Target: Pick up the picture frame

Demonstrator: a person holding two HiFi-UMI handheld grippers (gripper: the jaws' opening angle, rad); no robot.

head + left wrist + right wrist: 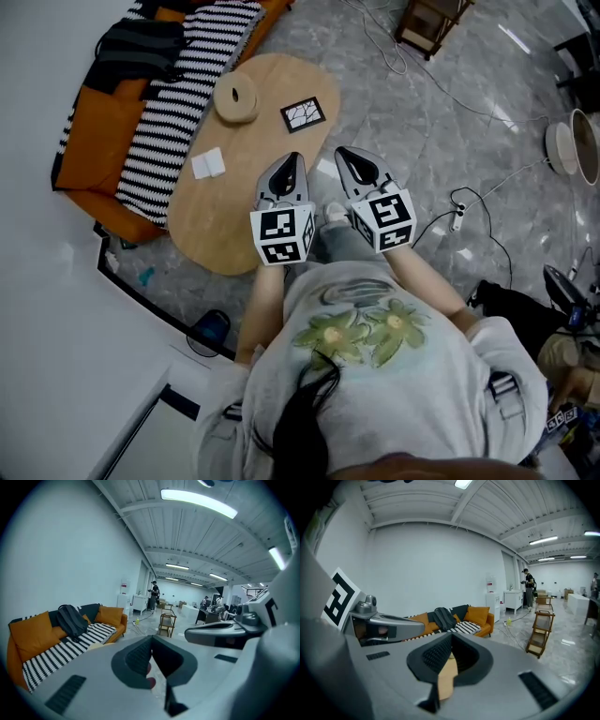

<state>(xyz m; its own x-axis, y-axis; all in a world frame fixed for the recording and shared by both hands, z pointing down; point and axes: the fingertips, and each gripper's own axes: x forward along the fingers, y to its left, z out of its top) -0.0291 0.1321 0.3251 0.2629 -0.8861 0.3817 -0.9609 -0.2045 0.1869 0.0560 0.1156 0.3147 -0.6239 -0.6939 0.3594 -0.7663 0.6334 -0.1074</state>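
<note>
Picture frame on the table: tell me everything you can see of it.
The picture frame is small and rectangular, with a dark border around a white image crossed by thin dark lines. It lies flat, face up, on the oval wooden table, near its far right edge, askew, beside a round tan object but apart from it. Only the table touches it; the left tool and right tool, both shut, are short of it.

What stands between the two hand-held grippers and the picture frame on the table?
Nothing visible. The picture frame lies ahead of the left hand-held gripper and the right hand-held gripper, with only bare table between. The round thing sits off to one side.
</note>
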